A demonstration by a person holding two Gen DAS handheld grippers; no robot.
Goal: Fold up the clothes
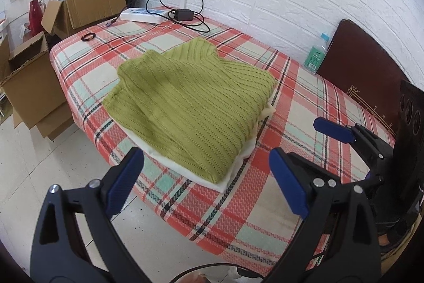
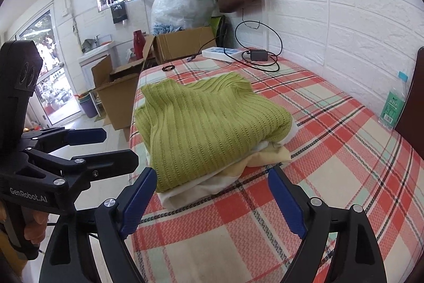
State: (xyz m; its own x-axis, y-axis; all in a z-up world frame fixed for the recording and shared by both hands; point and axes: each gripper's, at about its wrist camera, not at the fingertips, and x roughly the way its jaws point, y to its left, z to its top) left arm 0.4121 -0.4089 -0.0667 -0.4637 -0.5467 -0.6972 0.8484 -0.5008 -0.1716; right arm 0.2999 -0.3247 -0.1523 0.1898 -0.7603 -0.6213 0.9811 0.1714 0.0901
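Note:
A folded green ribbed sweater (image 1: 190,102) lies on top of folded white and cream clothes (image 1: 238,166) on a bed with a red plaid cover (image 1: 265,198). It also shows in the right wrist view (image 2: 209,129), with the pale clothes (image 2: 212,187) under it. My left gripper (image 1: 206,177) is open and empty, just short of the stack's near edge. My right gripper (image 2: 212,200) is open and empty, just in front of the stack. The right gripper also shows in the left wrist view (image 1: 304,139), and the left gripper in the right wrist view (image 2: 119,145).
A white power strip (image 1: 143,16) with a black adapter (image 1: 182,15) and cables lies at the bed's far end, with a black ring (image 1: 88,37) near it. Cardboard boxes (image 1: 34,86) stand left of the bed. A green bottle (image 1: 316,52) and dark headboard (image 1: 363,70) are right.

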